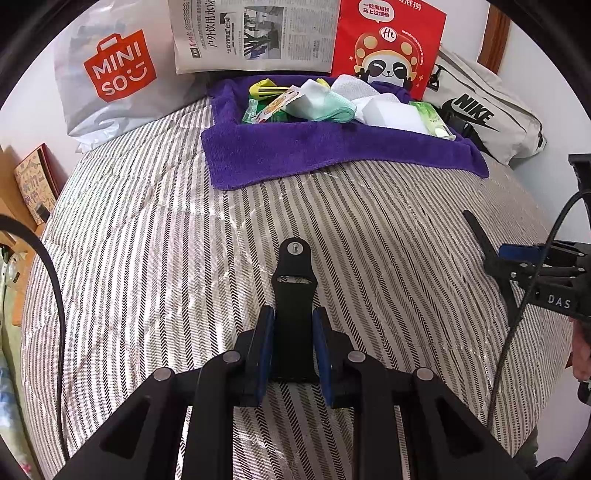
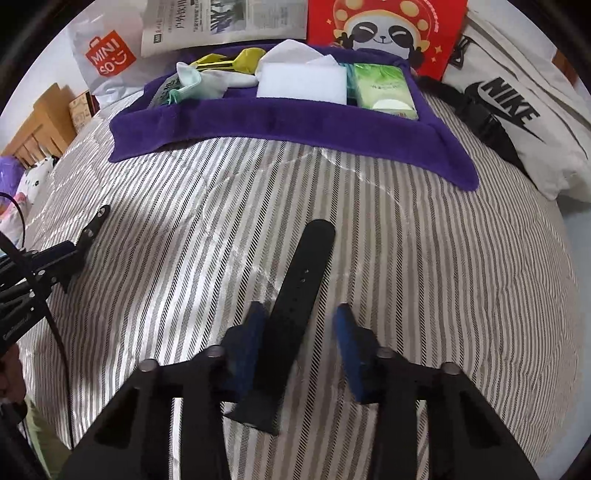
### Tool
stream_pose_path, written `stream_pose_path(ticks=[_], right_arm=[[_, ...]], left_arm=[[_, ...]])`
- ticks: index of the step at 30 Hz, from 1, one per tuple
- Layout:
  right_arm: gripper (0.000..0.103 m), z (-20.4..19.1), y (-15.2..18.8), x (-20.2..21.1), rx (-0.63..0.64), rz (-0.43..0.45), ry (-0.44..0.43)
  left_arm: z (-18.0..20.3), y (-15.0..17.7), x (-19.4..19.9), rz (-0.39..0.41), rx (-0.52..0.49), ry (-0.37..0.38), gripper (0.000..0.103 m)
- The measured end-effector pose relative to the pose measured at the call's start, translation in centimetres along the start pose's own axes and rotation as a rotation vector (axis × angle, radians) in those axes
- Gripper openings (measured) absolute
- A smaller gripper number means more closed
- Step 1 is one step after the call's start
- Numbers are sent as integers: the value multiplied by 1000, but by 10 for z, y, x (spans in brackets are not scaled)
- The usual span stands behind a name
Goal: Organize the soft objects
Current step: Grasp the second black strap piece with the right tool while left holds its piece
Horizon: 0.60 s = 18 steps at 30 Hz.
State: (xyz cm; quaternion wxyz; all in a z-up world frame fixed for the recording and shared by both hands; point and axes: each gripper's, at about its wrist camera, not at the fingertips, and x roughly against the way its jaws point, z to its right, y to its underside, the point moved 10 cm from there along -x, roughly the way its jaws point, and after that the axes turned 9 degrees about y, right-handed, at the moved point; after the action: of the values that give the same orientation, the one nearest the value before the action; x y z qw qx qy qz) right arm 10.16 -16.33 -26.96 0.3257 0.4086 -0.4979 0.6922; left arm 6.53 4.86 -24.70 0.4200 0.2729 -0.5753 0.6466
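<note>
On the striped bed cover my left gripper (image 1: 293, 321) is shut on a short black strap piece with a buckle pin (image 1: 293, 280), its blue pads pressing both sides. In the right wrist view a long black strap with holes (image 2: 306, 266) lies between the fingers of my right gripper (image 2: 299, 317). The left pad touches the strap, the right pad (image 2: 345, 332) stands clear of it, so the jaws are open. A purple towel-lined tray (image 1: 332, 147) (image 2: 277, 122) at the back holds a white sponge (image 2: 303, 81), a green tissue pack (image 2: 384, 88) and a mint cloth (image 1: 321, 105).
Behind the tray lean a Miniso bag (image 1: 118, 74), a newspaper (image 1: 255, 33) and a red panda bag (image 1: 388, 48). A Nike bag (image 1: 480, 110) lies at the back right. Wooden furniture (image 2: 40, 122) borders the bed's left side. A black cable (image 1: 535, 266) hangs by the right gripper.
</note>
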Motion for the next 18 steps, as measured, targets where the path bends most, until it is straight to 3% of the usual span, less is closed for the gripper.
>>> stream_pose_path(ticks=[9, 14, 18], right_arm=[[32, 14, -2, -5, -45, -15, -5], [21, 11, -3, -5, -16, 5, 1], [21, 7, 4, 2, -23, -3, -33]], left_arm=[[0, 0, -1, -4, 1, -6, 21], [0, 0, -1, -8, 0, -7, 21], [0, -1, -1, -7, -2, -11, 21]])
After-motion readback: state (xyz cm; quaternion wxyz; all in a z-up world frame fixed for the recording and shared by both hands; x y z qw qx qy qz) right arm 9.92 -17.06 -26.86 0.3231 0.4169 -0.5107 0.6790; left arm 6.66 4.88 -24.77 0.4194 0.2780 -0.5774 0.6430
